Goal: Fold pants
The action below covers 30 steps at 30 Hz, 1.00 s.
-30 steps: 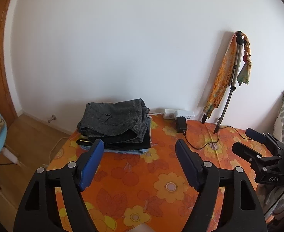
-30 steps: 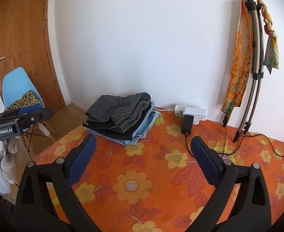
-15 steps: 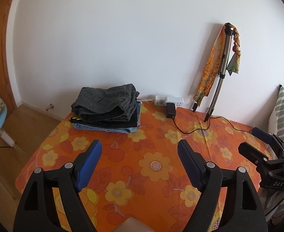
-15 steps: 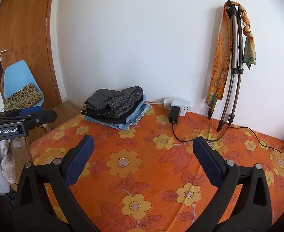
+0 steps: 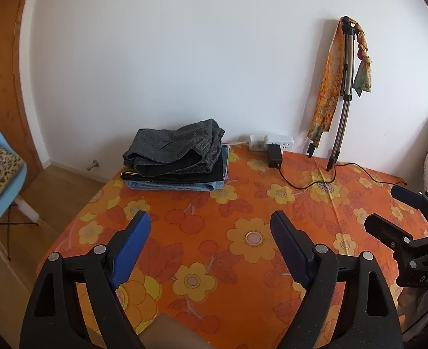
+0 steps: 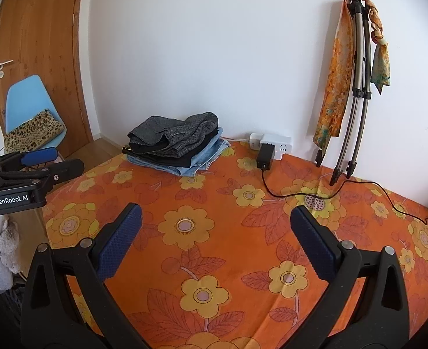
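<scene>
Both tools now sit farther back from the wall than one second ago, so more of the orange floral cloth shows ahead of them, and the stack of folded pants appears smaller and more distant. The left tool has just been opening its jaws; nothing lies between them. Its blue pads stand spread wide above the cloth. The right tool is likewise spread, with nothing between its dotted, dark blue pads.

The stack rests at the far left corner of the table, close to the wall. Its top item is grey, coarse-woven and loosely folded; black fabric and light blue denim lie under it. The cloth is smooth, printed with yellow flowers and red leaves. A white power strip lies against the wall, with a black adapter and thin black cable. A folded metal tripod draped with orange scarves leans on the wall.
</scene>
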{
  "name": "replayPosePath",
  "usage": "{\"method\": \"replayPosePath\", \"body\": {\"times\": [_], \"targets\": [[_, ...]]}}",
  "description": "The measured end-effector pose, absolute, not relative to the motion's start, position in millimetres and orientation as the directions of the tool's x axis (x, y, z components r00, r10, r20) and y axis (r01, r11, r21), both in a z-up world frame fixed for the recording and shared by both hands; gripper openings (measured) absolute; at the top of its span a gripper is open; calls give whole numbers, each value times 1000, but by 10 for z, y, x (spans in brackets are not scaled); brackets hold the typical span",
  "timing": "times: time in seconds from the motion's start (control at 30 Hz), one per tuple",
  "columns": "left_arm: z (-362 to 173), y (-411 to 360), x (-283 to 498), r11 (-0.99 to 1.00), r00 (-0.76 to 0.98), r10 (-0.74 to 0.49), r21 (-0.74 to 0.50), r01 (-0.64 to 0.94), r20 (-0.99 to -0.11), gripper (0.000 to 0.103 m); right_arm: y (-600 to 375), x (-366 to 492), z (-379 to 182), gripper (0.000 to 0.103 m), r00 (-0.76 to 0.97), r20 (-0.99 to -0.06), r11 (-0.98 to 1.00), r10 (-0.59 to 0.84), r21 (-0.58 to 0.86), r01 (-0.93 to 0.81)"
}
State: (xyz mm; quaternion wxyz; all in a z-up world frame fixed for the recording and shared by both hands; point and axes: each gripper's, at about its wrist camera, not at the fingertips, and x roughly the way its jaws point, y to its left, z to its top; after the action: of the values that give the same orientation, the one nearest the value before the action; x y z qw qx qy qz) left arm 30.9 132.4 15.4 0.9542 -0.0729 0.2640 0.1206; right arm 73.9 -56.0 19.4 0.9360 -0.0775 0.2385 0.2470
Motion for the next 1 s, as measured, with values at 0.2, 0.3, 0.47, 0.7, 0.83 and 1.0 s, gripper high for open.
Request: {"method": "replayPosePath", "body": {"times": [0.2,0.3,0.47,0.7,0.83,1.0], "targets": [[73,1428,366,950,810,170,-125,-286,-561,84,-548,798,65,103,764,-504,871,402,-45,-488],[69,1443,368,947,806,168,-136,-292,-568,84,-551,808,48,103,761,-510,872,402,-42,-488],[85,1441,343,947,810,175,-130,-294,-560,84,-547,801,46,103,760,-510,870,403,-44,-491],[86,1447,340,947,810,184,-120,-298,-557,85,-557,800,62,103,764,-506,875,401,-35,-483],[87,1441,338,947,811,186,-118,-298,-555,85,-561,805,65,103,766,-505,877,398,-34,-479],[81,1441,348,949,810,184,-113,-294,-556,85,-561,803,70,103,767,-505,877,397,-38,-479]]}}
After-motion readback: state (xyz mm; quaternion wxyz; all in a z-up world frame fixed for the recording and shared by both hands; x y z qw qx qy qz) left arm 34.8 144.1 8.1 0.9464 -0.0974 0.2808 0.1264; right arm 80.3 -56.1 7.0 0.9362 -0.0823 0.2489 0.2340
